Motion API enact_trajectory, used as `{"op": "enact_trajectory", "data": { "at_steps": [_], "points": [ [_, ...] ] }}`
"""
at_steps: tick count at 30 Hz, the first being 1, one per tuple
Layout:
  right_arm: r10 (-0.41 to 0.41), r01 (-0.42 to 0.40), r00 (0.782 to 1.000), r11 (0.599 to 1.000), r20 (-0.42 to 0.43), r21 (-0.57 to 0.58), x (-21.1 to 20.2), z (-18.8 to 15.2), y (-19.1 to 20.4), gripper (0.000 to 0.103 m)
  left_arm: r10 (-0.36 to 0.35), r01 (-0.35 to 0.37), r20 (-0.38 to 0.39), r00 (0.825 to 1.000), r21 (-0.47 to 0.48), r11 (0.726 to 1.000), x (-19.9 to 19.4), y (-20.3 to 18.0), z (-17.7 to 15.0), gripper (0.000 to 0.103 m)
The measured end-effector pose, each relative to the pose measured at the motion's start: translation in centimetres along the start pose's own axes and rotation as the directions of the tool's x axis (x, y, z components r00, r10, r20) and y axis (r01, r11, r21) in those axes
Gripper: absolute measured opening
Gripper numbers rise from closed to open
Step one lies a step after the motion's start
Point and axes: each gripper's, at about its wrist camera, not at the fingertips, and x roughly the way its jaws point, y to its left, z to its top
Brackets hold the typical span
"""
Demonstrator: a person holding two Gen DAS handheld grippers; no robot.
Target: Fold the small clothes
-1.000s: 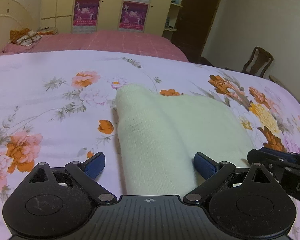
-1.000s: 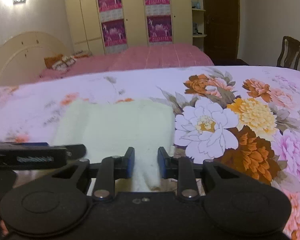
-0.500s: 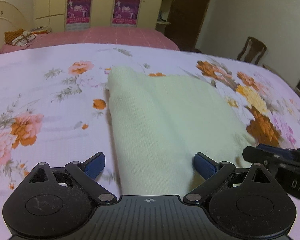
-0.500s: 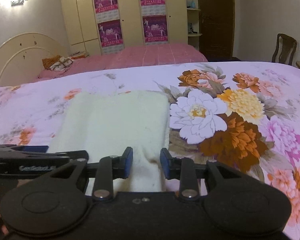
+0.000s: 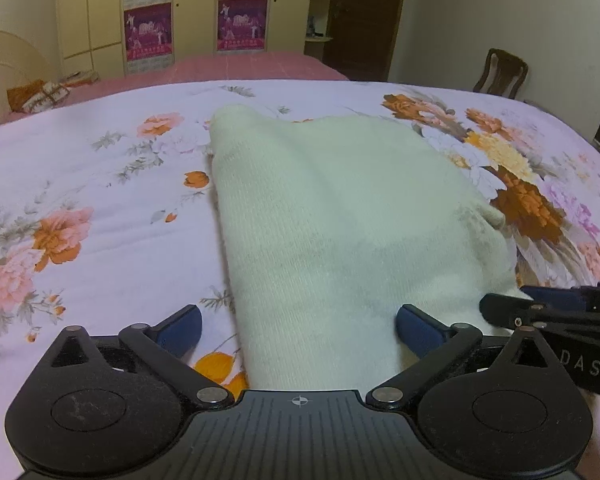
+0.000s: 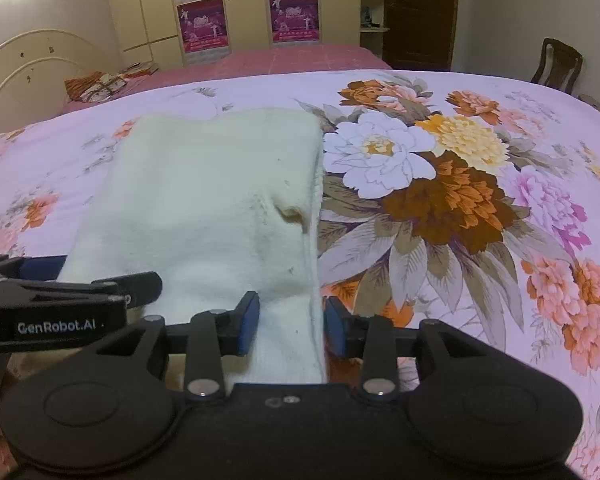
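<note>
One cream garment (image 5: 340,216) — two tongs opening, it between.

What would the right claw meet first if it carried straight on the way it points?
Most likely the cream knit garment: its near right edge already lies between the opening jaws of the right claw, with the floral bedsheet right under it. Depth is hard to judge, so contact may already exist.

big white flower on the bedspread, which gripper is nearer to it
Right. The right gripper sits at the cream garment's edge beside the white flower; the left gripper is across the garment.
</note>
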Motion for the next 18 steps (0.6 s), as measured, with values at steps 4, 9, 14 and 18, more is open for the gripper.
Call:
{"op": "enact_trajectory", "data": {
  "at_steps": [4, 9, 14, 18],
  "points": [
    [-0.003, 0.003, 1.000, 1.000, 0.003, -0.005, 0.1, 0.0, 0.1, 0.037, 0.013, -0.013, 0.000, 1.000, -0.004, 1.000, -0.1, -0.3, 0.0, 0.103],
    [0.037, -0.037, 0.999, 0.999, 0.009, -0.006, 0.2, 0.0, -0.7, 0.039, 0.022, -0.022, -0.005, 1.000, -0.022, 1.000, -0.1, -0.3, -0.1, 0.103],
    [0.073, -0.073, 0.997, 0.997, 0.000, -0.026, 0.3, 0.2, -1.3, 0.042, 0.032, -0.033, -0.012, 0.999, -0.039, 0.999, -0.2, -0.4, -0.2, 0.103],
    [0.093, -0.094, 0.995, 0.994, -0.026, -0.047, 0.3, 0.7, -1.3, 0.042, 0.046, -0.048, -0.030, 0.998, -0.050, 0.998, -0.5, -0.5, -0.1, 0.103]
  ]
}}
